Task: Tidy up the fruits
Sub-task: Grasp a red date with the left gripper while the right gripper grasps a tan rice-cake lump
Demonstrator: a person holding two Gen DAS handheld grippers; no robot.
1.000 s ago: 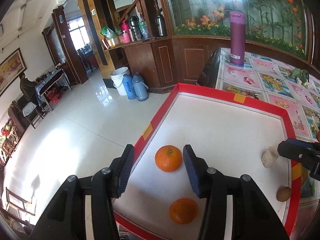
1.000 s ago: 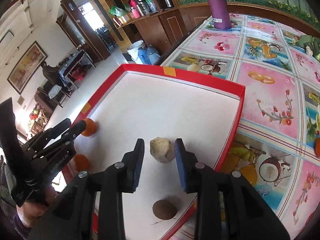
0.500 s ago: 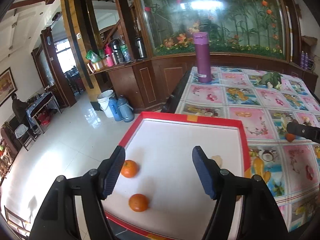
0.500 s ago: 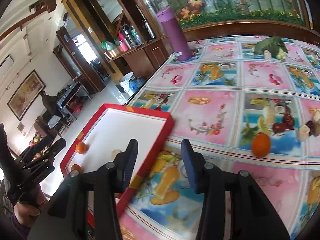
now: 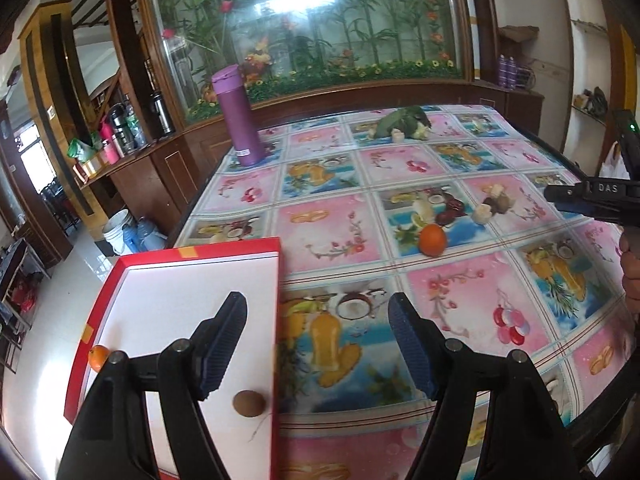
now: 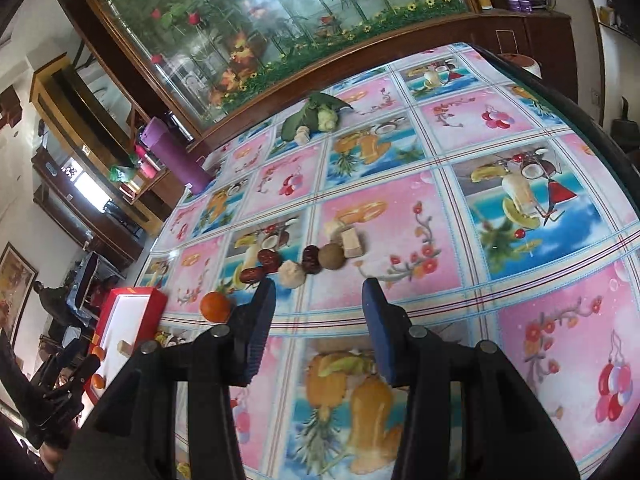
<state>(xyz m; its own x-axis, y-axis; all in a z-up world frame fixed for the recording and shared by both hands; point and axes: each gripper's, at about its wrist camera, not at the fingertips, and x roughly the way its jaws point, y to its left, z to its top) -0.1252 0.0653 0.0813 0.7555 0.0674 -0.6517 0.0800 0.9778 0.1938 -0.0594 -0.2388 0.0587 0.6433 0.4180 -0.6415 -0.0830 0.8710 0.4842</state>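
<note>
Hovering over the fruit-print tablecloth (image 5: 460,292), the left gripper (image 5: 318,344) stood released and empty — its left finger above the red-rimmed tray (image 5: 276,320), which held a brown round fruit (image 5: 249,403) and a tangerine (image 5: 98,357). The right gripper (image 6: 318,320) was likewise unclenched, holding nothing, near a loose tangerine (image 6: 216,306), red dates (image 6: 269,261) and pale chunks (image 6: 351,242).

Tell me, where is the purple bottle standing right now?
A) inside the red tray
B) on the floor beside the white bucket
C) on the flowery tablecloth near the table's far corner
C: the purple bottle stands upright on the tablecloth at the far corner, well away from the red tray.
</note>
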